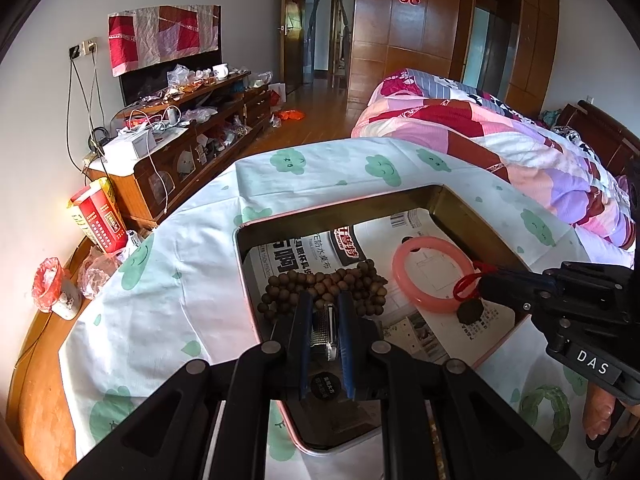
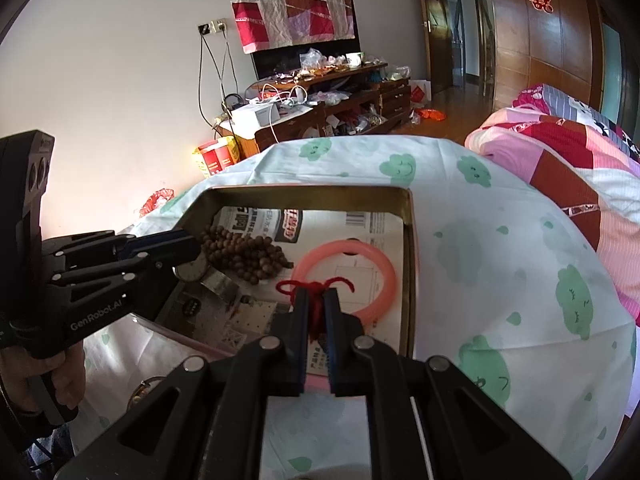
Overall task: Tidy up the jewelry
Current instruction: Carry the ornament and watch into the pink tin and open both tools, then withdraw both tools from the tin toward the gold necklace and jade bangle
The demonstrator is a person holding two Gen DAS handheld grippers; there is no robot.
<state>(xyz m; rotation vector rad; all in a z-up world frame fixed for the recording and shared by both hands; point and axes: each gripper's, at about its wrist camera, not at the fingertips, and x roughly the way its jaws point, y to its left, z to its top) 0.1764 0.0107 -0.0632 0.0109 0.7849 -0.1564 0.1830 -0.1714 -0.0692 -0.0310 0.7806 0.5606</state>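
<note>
Bedroom, desk [image 2: 500,240] under cloud-print cloth, bearing open tin [image 2: 408,248] lined with printed paper.

Left gripper [image 1: 325,300] pinching metal watch [image 1: 325,334] over bead string [image 1: 328,284], band lying along the fingers, dial hidden.

Right gripper [image 2: 316,296] pressed together on red cord [image 2: 316,286] above pink bangle [image 2: 384,276]; dark pendant [image 1: 470,312] hanging below, detail unclear.

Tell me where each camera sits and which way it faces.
Left wrist: rides the left gripper, looking down along its fingers into the tin box; a watch is clamped between them above the wooden bead string. The right gripper enters from the right.
Right wrist: rides the right gripper, facing the same box, shut on a red cord over the pink bangle. The left gripper and a hand show at left.
Shared: box, beads, bangle, cloud-print cloth, bed, TV stand.
</note>
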